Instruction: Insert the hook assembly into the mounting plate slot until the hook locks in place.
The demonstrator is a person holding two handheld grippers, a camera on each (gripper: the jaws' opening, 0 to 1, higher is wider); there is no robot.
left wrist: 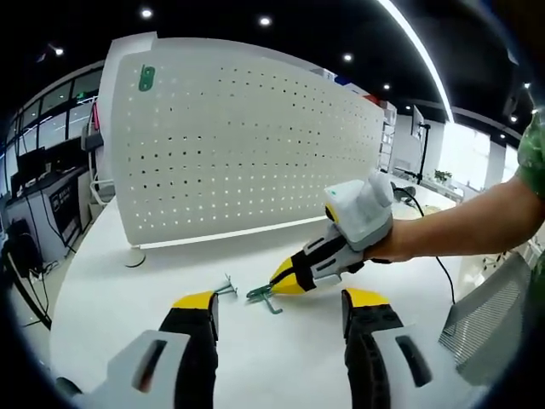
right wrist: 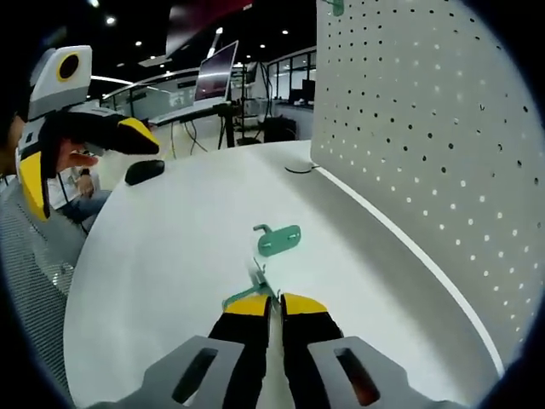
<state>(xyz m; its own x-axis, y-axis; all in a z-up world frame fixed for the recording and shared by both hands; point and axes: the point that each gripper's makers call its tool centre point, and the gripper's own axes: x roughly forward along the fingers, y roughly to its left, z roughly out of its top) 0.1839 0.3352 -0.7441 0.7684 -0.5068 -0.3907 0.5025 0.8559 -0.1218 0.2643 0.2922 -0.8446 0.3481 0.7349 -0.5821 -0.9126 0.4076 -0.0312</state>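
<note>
Progress: early, nothing inserted in pegboard (left wrist: 238, 145)
Right hand-held gripper (right wrist: 272, 298): pinching green hook (right wrist: 258, 281) on counter (right wrist: 170, 256)
Left hand-held gripper (left wrist: 281, 302): spread, empty
Left to do: lift, insert, lock

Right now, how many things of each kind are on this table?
Pegboard: 1
Green tag on it: 1
Hook pieces on the table: 2, the loose hook piece and the held hook piece
Hand-held grippers: 2, left hand-held gripper and right hand-held gripper
Total: 6
</note>
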